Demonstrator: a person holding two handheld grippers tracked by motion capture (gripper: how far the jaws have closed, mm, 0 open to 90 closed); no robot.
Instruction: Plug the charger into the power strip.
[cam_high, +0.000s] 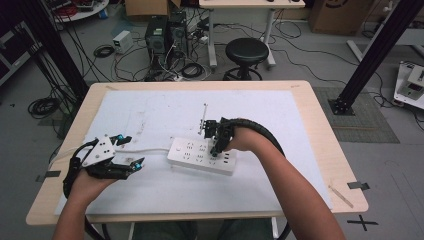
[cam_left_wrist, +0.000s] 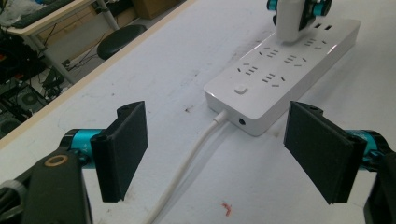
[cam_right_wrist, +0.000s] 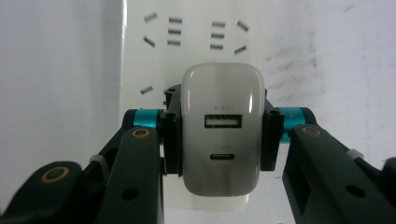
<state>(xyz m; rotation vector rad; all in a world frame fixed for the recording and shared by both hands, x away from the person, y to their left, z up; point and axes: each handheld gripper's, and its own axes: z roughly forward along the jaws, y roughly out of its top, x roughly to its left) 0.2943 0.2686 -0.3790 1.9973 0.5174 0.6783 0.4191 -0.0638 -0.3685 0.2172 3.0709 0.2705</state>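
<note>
Charger (cam_right_wrist: 221, 135) clamped in right gripper (cam_right_wrist: 219, 135) over power strip (cam_high: 200, 156): keep upright, press straight down; left gripper (cam_left_wrist: 217, 156) wide, empty.

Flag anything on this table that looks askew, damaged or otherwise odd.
Nothing serious. The power strip lies at a slant across the white mat, which carries dark scuffs and one small red mark. The charger sits squarely in the right gripper.

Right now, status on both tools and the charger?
Right tool shut on the white charger, over the power strip. Left tool open, empty, beside the strip's cable. Nothing in the way.
</note>
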